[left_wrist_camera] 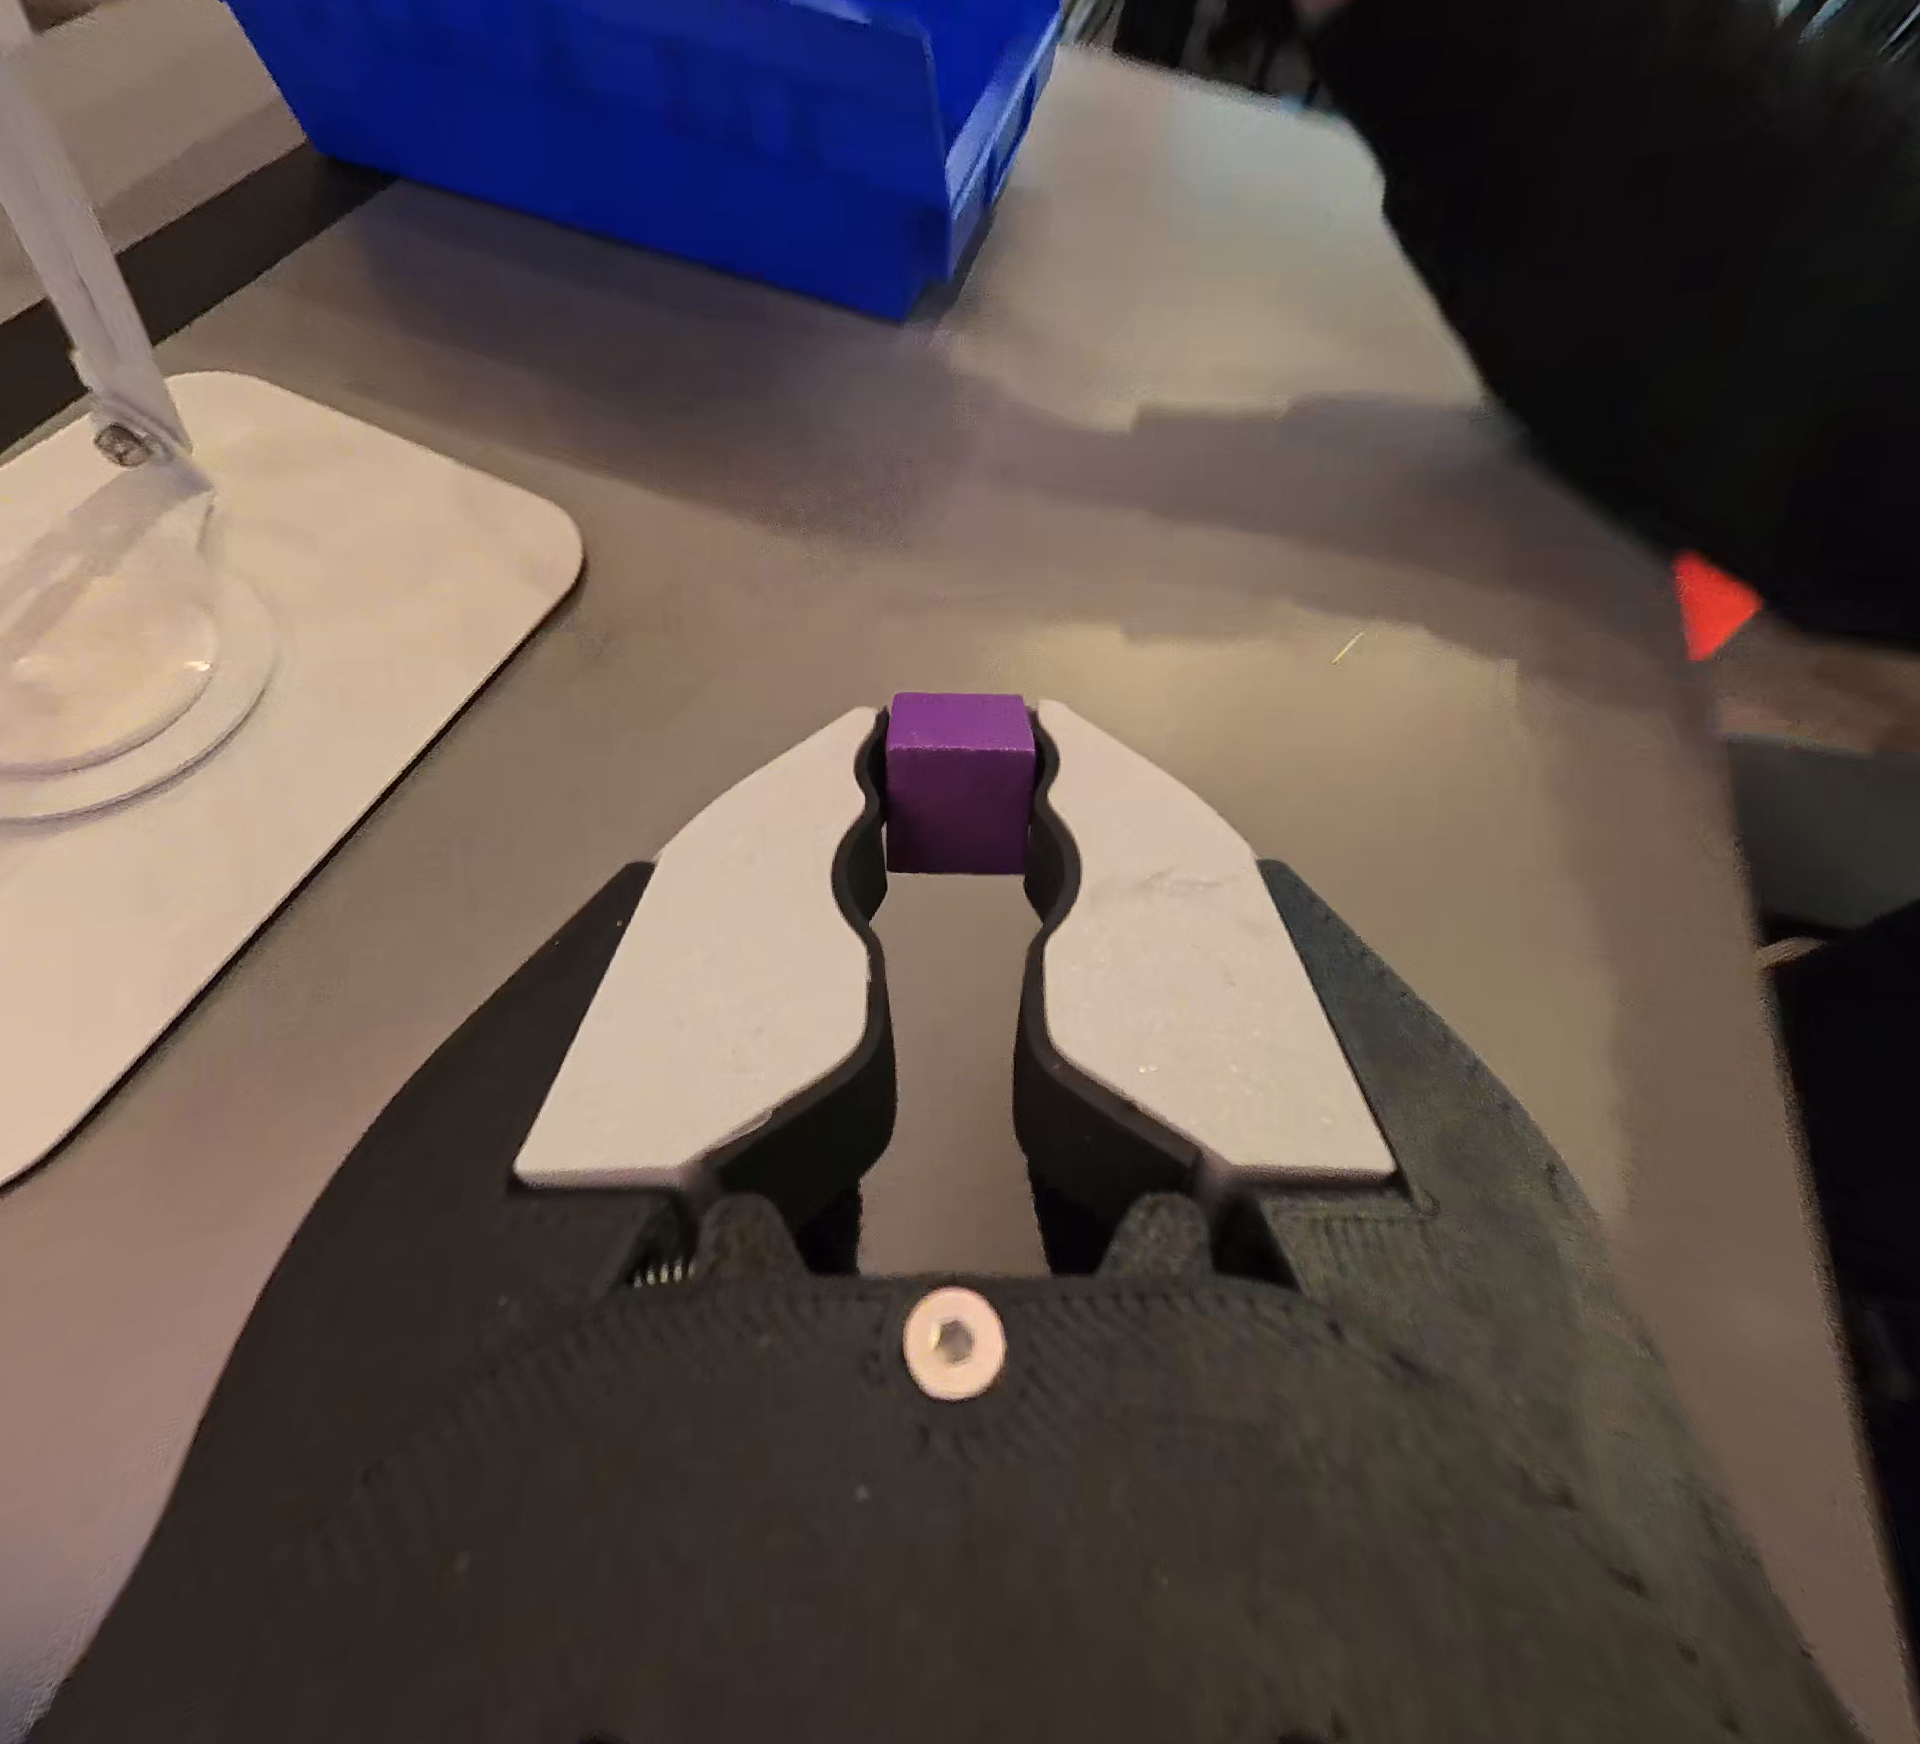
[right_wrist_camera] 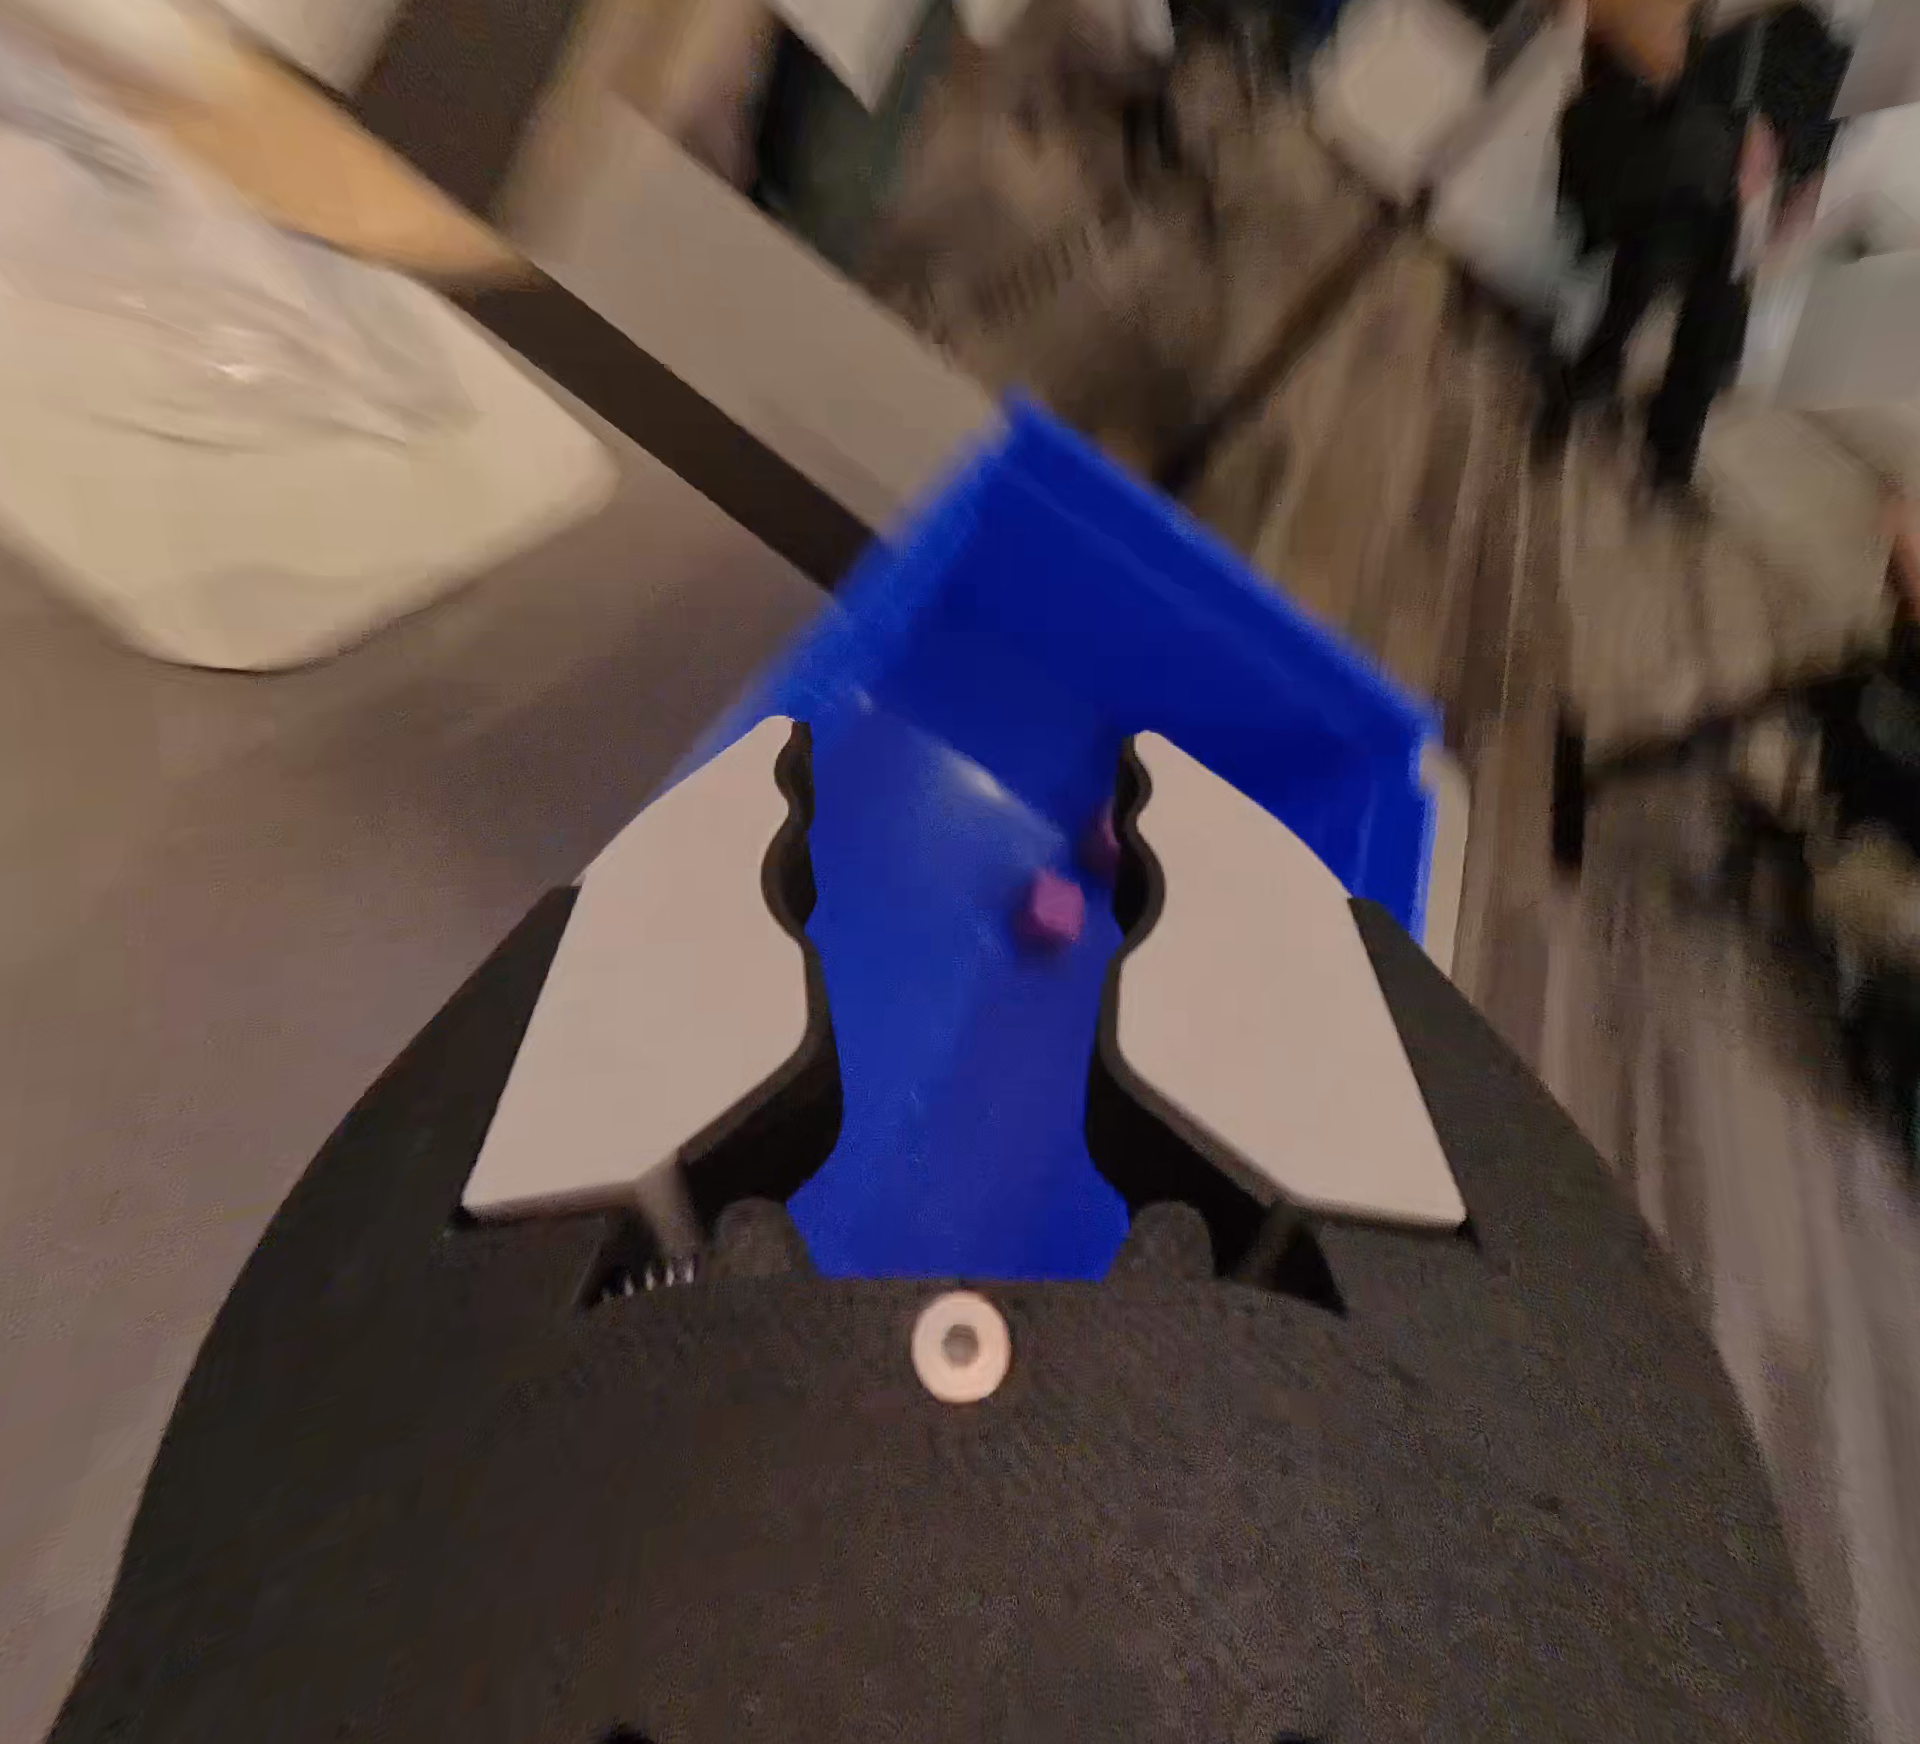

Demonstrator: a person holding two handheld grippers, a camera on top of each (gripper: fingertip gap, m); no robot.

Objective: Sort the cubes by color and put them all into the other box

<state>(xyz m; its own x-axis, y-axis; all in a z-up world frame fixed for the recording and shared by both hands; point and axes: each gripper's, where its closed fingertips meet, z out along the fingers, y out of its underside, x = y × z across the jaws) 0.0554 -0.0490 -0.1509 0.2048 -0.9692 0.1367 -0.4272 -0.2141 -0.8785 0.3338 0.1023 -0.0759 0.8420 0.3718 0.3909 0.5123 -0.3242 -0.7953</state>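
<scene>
The left gripper (left_wrist_camera: 958,738) clamps a purple cube (left_wrist_camera: 958,785), which next needs carrying to the blue bin (left_wrist_camera: 623,63). The right gripper (right_wrist_camera: 961,759) hangs wide and empty, seemingly above that bin, where two purple cubes (right_wrist_camera: 1051,910) lie.

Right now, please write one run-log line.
left tool: shut on purple cube | right tool: open, empty, over blue box | two purple cubes inside

Left gripper (left_wrist_camera: 958,764) and right gripper (right_wrist_camera: 961,827): identical build. Each has a black, coarsely textured printed body, two pale grey fingers (left_wrist_camera: 727,956) with wavy black inner edges, one silver hex-socket screw (left_wrist_camera: 954,1344) at centre, and a small coil spring (right_wrist_camera: 649,1275) beside the left finger base.
</scene>
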